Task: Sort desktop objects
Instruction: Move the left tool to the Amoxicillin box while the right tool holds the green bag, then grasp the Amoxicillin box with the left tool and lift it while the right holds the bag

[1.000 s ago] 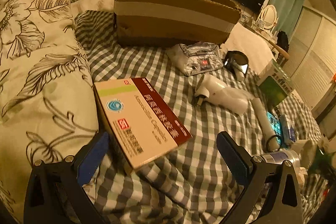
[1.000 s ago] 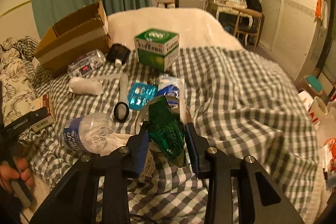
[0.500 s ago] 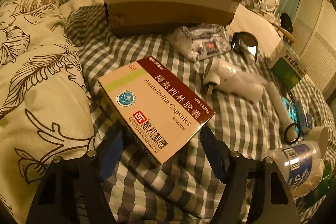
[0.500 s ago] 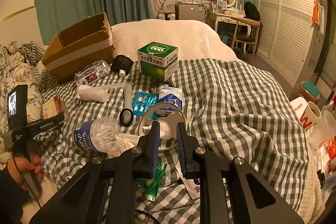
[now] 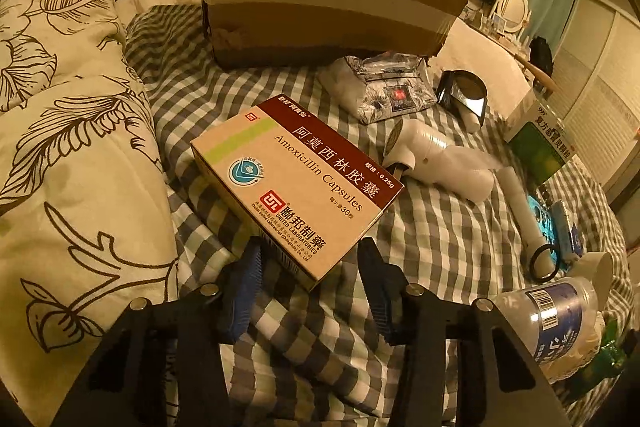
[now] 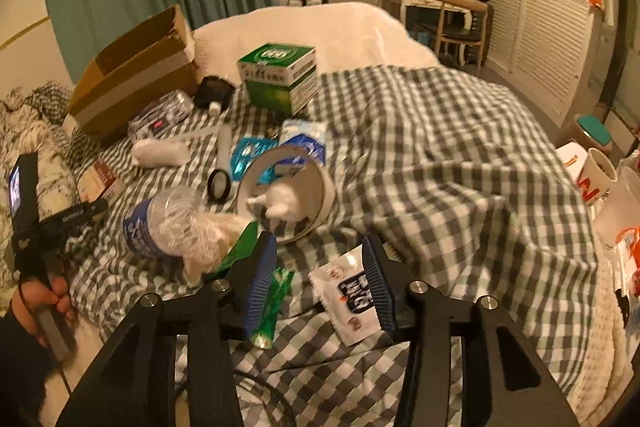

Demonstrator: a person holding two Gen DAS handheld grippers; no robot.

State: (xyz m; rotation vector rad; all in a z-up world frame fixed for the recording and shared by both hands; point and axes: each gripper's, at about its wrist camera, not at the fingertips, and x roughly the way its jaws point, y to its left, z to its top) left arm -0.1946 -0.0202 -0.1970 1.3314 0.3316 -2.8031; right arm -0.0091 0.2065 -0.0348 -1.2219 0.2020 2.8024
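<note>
In the left wrist view my left gripper (image 5: 310, 275) has its jaws on both sides of the near end of an Amoxicillin capsule box (image 5: 296, 183), which looks lifted off the checked bedspread; contact is likely. An open cardboard box (image 5: 320, 3) stands behind it. In the right wrist view my right gripper (image 6: 320, 279) is open and empty above the bedspread. A green wrapper (image 6: 268, 307) lies under its left finger and a white sachet (image 6: 352, 295) under its right finger. The cardboard box also shows in the right wrist view (image 6: 136, 79), far left.
On the bed lie a crushed water bottle (image 6: 168, 223), a tape roll (image 6: 288, 195), a green medicine carton (image 6: 280, 75), blue packets (image 6: 252, 155), a white tube (image 6: 222, 155), a black compact (image 5: 464, 97) and a floral pouch (image 5: 384, 91). A floral duvet (image 5: 60, 147) lies left.
My left gripper has moved forward and narrowed around the capsule box, which is now raised. My right gripper let go of the green wrapper, shut, then opened wide, and pulled back.
</note>
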